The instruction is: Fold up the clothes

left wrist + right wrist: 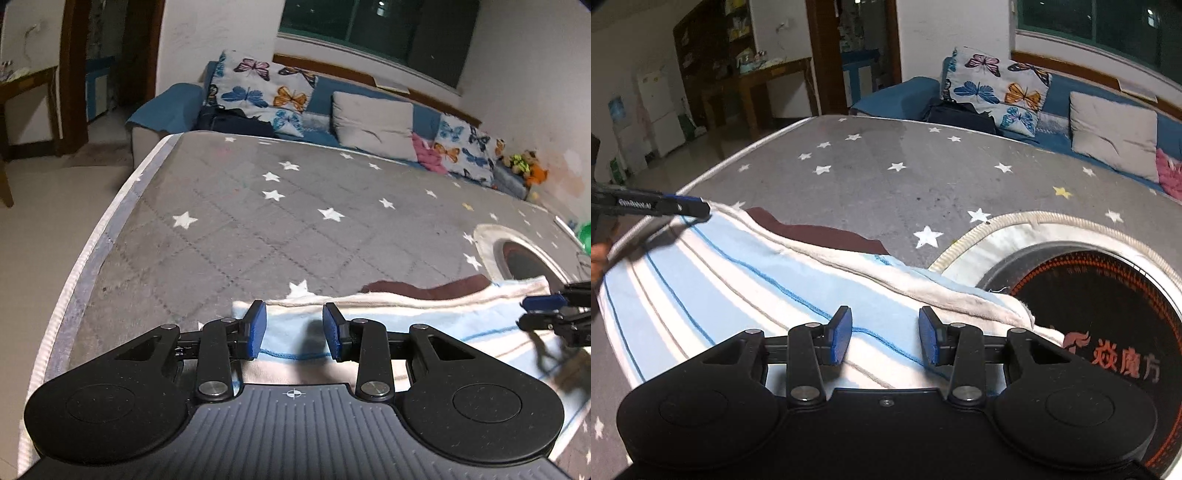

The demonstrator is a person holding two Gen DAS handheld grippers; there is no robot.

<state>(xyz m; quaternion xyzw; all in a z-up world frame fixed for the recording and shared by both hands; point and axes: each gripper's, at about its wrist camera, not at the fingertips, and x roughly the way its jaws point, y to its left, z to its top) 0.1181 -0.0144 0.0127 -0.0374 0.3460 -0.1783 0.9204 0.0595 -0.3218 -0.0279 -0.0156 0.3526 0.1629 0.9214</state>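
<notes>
A grey quilted cover printed with white stars spreads ahead of both grippers, with a pale tiled floor beyond its left edge. Past its far edge runs a blue sofa carrying a butterfly cushion and a plain grey cushion, under a dark window; a wooden doorway and table stand to the far left.

The striped blue-and-white garment lies folded directly under and ahead of both grippers, a dark maroon piece showing at its far edge. Just right of the right gripper a round black panel with a white corded rim is set into the cover, touching the garment's corner.

The left gripper hovers over the garment's left end, fingers spread wide, gripping nothing. The right gripper is likewise wide apart and empty above the stripes.
</notes>
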